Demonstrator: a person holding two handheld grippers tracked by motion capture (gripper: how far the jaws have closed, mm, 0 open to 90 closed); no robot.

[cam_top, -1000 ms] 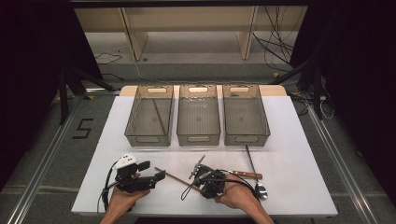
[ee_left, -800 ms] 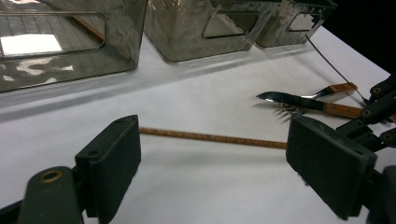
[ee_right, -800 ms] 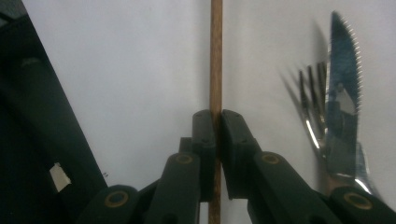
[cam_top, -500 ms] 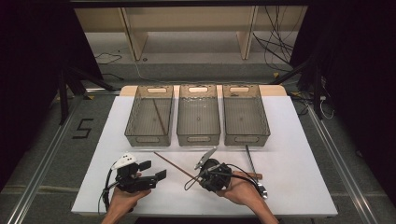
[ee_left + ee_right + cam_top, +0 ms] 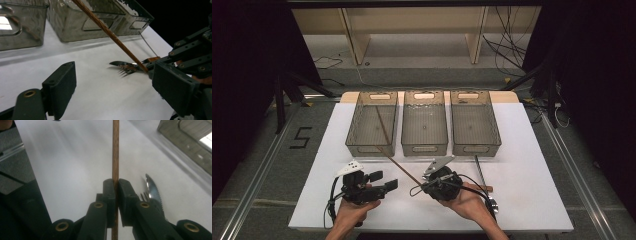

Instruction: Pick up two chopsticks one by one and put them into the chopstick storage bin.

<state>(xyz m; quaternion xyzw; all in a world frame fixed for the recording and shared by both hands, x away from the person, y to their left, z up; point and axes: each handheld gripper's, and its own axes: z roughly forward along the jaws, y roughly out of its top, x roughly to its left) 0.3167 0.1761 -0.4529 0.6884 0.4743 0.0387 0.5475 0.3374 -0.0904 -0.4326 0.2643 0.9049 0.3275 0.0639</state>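
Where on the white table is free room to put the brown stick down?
Free: the white table left of the left bin, and right of the right bin. Crowded: around the right gripper, where knife and fork lie.

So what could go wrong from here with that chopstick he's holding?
The right gripper pinches the chopstick near one end, so the long free end could swing or pivot in the fingers. Its far tip points at the left bin and might catch the front wall rather than clear it. The knife and fork lie close beside the gripper and could get knocked.
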